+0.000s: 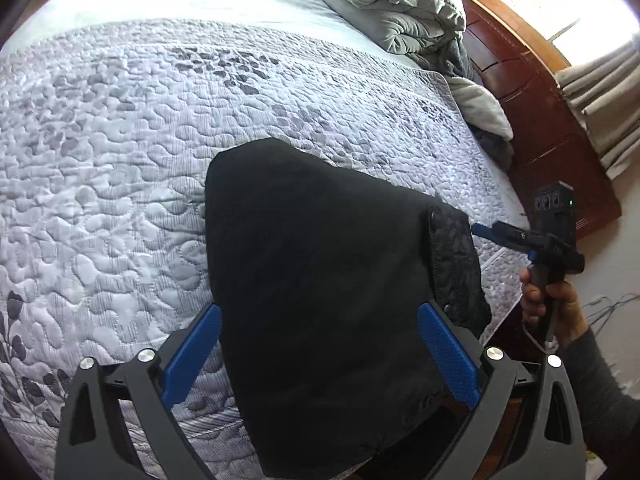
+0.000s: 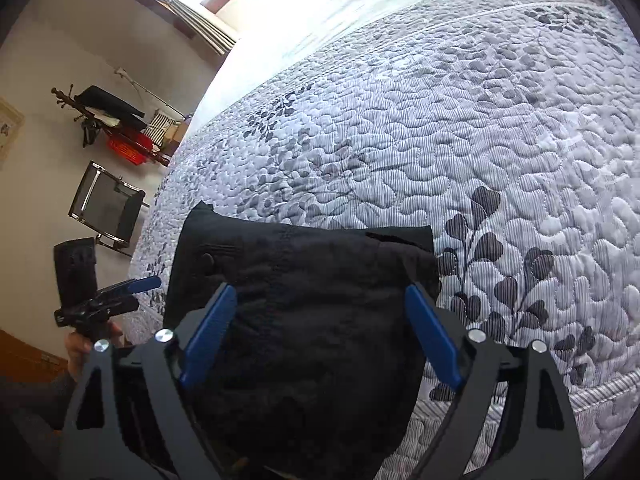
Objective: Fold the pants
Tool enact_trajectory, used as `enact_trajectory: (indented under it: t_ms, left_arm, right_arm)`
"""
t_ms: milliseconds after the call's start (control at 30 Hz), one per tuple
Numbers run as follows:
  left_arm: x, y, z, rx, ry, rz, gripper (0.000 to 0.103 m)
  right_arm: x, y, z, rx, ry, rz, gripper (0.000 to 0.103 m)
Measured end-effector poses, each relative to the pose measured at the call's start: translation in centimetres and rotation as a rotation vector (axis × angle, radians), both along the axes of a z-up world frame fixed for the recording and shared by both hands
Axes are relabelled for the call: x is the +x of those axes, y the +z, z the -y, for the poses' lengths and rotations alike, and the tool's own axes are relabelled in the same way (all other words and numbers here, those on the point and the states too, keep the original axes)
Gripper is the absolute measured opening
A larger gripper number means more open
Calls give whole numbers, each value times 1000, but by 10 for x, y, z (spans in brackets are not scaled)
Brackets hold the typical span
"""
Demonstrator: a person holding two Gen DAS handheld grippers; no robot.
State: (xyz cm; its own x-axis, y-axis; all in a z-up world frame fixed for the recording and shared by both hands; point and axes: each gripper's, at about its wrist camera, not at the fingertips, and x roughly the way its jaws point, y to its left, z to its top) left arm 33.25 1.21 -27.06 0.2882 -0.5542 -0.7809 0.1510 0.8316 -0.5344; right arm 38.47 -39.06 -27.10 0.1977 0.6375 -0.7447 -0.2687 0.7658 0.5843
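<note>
- Quilted grey-and-white bedspread [image 1: 120, 152] with a dark leaf print covers the bed and fills most of both views; its near edge drops off just below the grippers.
- Black folded pants [image 1: 320, 280] lie as a compact bundle on the bedspread at that near edge, one end hanging slightly over it (a back pocket with a button shows in the right wrist view [image 2: 208, 258]).
- Rumpled pale grey duvet [image 1: 400, 4] is heaped at the far corner of the bed, beside the reddish-brown wooden headboard [image 1: 532, 120].
- Left gripper [image 1: 320, 356], black with blue finger pads [image 1: 192, 356], has its jaws spread wide, one finger on each side of the pants, gripping nothing.
- Right gripper [image 2: 320, 336] likewise stands wide apart over the bundle, the blue pads [image 2: 432, 336] clear of the cloth on both sides; from the left wrist view its tip points at the waistband end.
- Black folding chair [image 2: 106, 204] stands by the wall, well apart from the bed.
</note>
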Motion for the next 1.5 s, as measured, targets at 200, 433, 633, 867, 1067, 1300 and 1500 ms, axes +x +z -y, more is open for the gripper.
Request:
enact_trajectory:
  t_ms: [200,433,633,867,1067,1300,1500]
  left_arm:
    - [23,-25,-43,-106,2,-159,99]
    - [24,-74,-42,-345,-17,-357,99]
    - [28,-88,-38,-349,4,-368,99]
    - [30,-97,-44,-353,1,-384,99]
    - [29,-103,-48,-399,25,-387,99]
    - [33,-109,-42,-415,-8,-430,99]
    - [38,-107,-13,-391,-112,-462,99]
  right_arm:
    - [-22,-16,42,21,-32,-184,93]
    - [-49,-51,70,197,-100,-341,95]
    - [-53,-64,77,240,-97,-360,96]
    - [-48,-85,69,263,-27,-406,99]
    - [-39,-95,57,290,1,-440,100]
    - [-26,-102,50,361,-24,-463,101]
    - [-21,-103,43,343,24,-478,101]
